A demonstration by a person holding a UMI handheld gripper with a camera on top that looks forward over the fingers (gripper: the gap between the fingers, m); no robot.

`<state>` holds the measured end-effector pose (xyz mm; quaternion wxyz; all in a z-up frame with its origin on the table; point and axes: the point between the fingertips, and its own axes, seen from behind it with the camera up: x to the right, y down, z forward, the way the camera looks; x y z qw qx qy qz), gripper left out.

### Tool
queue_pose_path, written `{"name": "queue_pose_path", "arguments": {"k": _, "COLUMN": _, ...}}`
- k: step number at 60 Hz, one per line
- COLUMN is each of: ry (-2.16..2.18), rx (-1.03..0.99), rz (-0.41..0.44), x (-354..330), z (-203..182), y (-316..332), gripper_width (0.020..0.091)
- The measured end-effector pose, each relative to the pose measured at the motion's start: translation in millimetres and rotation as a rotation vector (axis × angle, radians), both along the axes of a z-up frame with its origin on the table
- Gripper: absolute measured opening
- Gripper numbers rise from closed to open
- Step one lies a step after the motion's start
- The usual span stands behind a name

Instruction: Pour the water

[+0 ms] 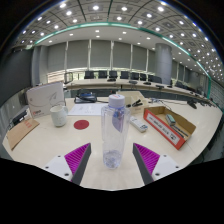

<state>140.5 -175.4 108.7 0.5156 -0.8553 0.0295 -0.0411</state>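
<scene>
A clear plastic water bottle (113, 128) with a white cap stands upright on the pale table (55, 150). It sits between my gripper's (113, 166) two fingers, with a visible gap on each side. The left finger's magenta pad (77, 157) and the right one (147, 158) are spread wide, so the gripper is open and touches nothing. A white cup (58, 117) stands beyond the fingers to the left of the bottle. Near it a red round disc (81, 125) lies flat on the table.
An orange-red open box (171, 126) lies to the right of the bottle, with a small white packet (137, 123) between them. A white carton (45, 97) stands behind the cup. A wooden board (20, 133) lies at the far left. Desks and black chairs (112, 75) line the back.
</scene>
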Motion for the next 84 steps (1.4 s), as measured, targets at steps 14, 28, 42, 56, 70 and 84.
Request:
{"name": "queue_pose_path", "arguments": {"k": 14, "ry": -0.023, "rx": 0.069, "rz": 0.050, "x": 14.9, "z": -31.0, "y": 55.4, "gripper_width": 0.0766}}
{"name": "queue_pose_path", "arguments": {"k": 28, "ry": 0.020, "rx": 0.110, "rz": 0.071, "x": 8.7, "z": -31.5, "y": 71.9, "gripper_width": 0.0460}}
{"name": "queue_pose_path", "arguments": {"k": 42, "ry": 0.036, "rx": 0.072, "rz": 0.039, "x": 16.3, "z": -28.6, "y": 72.6, "gripper_width": 0.0340}}
{"name": "queue_pose_path", "arguments": {"k": 56, "ry": -0.104, "rx": 0.059, "rz": 0.031, "x": 16.6, "z": 4.3, "y": 99.3, "gripper_width": 0.0340}}
{"name": "queue_pose_path", "arguments": {"k": 70, "ry": -0.452, "rx": 0.071, "rz": 0.054, "x": -9.5, "z": 69.3, "y": 162.1, "gripper_width": 0.0341}}
{"name": "queue_pose_path", "arguments": {"k": 84, "ry": -1.004, "rx": 0.042, "rz": 0.144, "x": -74.0, "z": 121.9, "y": 236.5, "gripper_width": 0.0340}}
